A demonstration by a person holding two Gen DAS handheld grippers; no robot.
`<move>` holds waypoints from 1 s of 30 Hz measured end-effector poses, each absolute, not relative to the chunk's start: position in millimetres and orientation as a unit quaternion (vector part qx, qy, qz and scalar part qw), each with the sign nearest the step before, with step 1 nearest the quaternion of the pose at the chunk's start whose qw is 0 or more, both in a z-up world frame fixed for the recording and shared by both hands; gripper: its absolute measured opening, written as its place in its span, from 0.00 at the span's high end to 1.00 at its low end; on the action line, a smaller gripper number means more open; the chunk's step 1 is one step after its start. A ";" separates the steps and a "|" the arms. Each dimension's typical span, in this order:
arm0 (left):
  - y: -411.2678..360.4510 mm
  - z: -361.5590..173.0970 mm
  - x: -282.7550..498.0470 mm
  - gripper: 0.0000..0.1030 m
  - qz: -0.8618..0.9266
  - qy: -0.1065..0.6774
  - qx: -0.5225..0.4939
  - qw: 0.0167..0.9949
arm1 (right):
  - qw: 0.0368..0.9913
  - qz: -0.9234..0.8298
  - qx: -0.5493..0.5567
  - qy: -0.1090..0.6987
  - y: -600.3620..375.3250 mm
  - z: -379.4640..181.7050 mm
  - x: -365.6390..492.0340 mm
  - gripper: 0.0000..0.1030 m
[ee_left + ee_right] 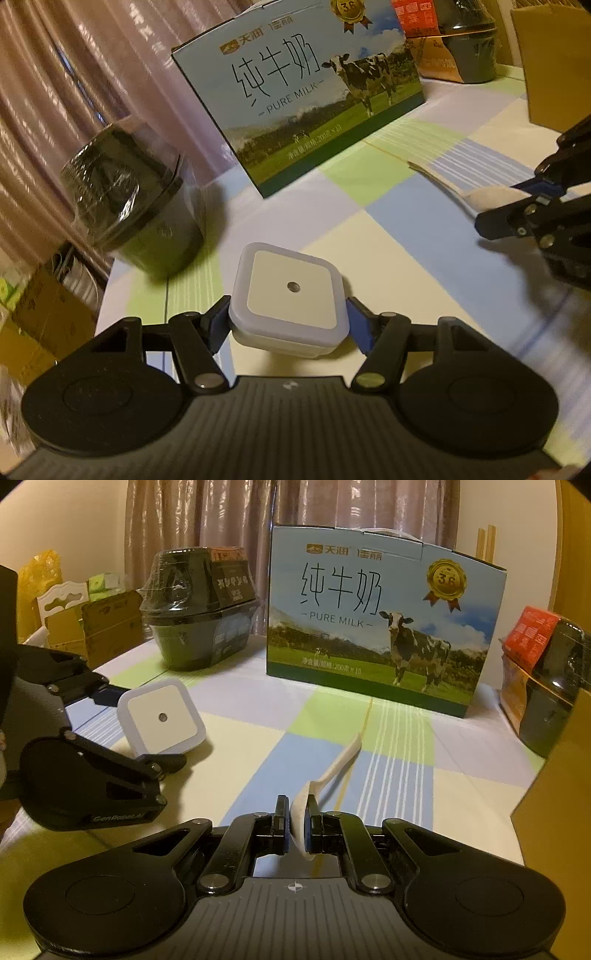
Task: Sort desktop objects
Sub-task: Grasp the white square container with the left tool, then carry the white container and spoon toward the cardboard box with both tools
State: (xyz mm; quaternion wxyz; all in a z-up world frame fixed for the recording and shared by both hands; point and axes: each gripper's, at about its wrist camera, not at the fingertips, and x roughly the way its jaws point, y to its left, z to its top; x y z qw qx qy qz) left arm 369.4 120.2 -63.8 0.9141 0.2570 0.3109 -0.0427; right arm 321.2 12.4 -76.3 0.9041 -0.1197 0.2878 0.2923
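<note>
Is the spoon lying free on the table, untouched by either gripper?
No, the right gripper is shut on the bowl end of the white spoon, its handle pointing away toward the milk box.

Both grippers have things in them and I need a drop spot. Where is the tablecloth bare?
Bare cloth lies in front of the milk carton, between the night light and spoon, and right of the spoon. Crowded: the black bowl back left, packages far right.

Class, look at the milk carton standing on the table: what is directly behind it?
Behind the milk carton hang pinkish curtains, with pale wall to the right. Two thin wooden sticks rise past its top right corner. Anything on the table directly behind it is covered by the carton.
</note>
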 end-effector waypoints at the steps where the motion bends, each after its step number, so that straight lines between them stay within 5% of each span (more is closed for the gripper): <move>1: 118.7 -61.6 363.2 0.41 -0.047 0.318 0.245 0.915 | 0.904 0.292 -0.119 0.290 9.5 -75.2 317.9 0.96; 30: 45.1 -22.3 155.3 0.41 -0.140 0.400 0.048 0.905 | 0.885 0.279 -0.223 0.298 -119.3 -61.1 86.3 0.97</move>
